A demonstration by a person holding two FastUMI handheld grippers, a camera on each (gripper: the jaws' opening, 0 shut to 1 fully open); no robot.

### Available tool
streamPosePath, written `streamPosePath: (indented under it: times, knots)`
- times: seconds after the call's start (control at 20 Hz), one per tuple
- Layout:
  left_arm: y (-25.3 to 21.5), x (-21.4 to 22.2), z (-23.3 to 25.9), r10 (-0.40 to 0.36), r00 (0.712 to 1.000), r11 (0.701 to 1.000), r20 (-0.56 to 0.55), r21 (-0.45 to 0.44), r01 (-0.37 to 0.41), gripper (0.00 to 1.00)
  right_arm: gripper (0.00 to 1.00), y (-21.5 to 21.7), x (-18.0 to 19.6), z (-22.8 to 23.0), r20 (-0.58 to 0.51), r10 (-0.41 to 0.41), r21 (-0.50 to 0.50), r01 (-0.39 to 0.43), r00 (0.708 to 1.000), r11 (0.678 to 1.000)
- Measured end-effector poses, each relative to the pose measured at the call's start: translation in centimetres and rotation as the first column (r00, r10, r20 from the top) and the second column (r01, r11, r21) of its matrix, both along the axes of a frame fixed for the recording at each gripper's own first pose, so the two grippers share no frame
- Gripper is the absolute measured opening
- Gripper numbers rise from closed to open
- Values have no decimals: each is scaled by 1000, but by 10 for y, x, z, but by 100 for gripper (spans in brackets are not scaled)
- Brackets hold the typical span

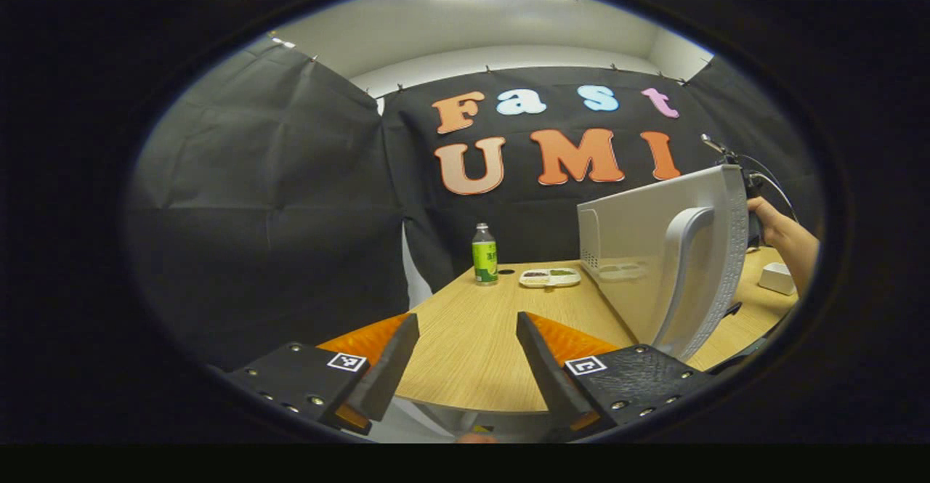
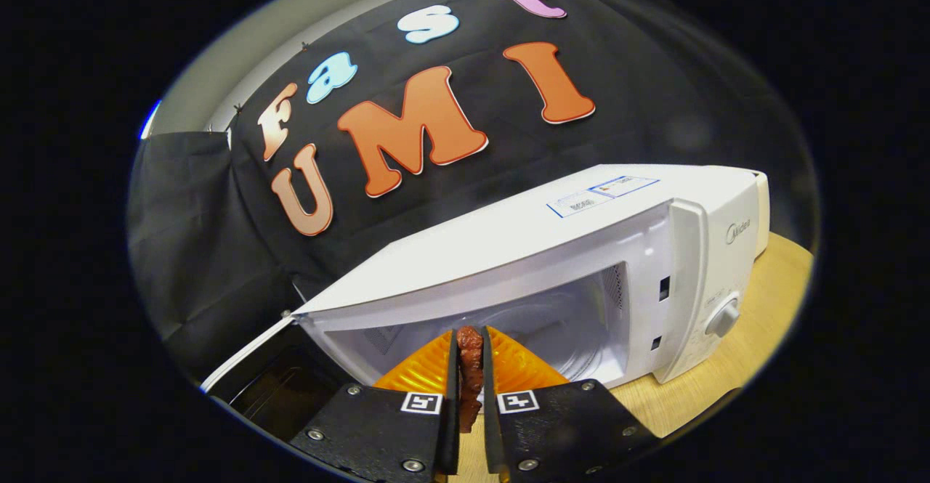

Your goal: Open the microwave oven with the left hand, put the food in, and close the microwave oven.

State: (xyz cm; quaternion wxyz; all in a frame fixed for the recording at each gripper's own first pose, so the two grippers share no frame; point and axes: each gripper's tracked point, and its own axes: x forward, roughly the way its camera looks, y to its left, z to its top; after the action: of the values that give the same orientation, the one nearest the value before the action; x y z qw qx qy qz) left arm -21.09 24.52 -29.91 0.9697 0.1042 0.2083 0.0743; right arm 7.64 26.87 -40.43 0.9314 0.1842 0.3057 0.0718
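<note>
The white microwave [image 2: 581, 221] stands on the wooden table with its door [image 2: 254, 378] swung open to the left, and its cavity [image 2: 567, 323] is lit and bare. My right gripper [image 2: 470, 334] is shut on a brown piece of food [image 2: 470, 367], held just in front of the cavity's opening. In the left gripper view the open door [image 1: 639, 250] shows its outer face and curved handle [image 1: 683, 272] at the right. My left gripper [image 1: 468, 323] is open and holds nothing, low over the table's near edge and left of the door.
A green bottle [image 1: 484, 254] and a white tray of food [image 1: 550, 277] sit at the back of the table [image 1: 472, 338]. A person's forearm [image 1: 788, 240] reaches in behind the door, near a small white box [image 1: 776, 277]. The microwave's dial [image 2: 723, 317] faces front.
</note>
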Motion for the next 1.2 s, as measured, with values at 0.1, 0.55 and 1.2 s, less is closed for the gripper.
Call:
streamPosePath:
  times: [0.1, 0.55, 1.2]
  knots:
    - [6, -1, -2, 18, 1000, 1000, -3, 2, -18, 83, 13, -2, 15, -12, 6, -45, 19, 45, 999, 999]
    - [12, 3, -13, 54, 998, 999, -20, 2, -54, 83, 13, 4, 54, -72, -6, -175, 104, 174, 985, 979]
    - [-30, 24, -13, -29, 999, 999, -24, -38, 28, 83, 36, -21, 54, -115, 24, -146, -135, 148, 989, 980]
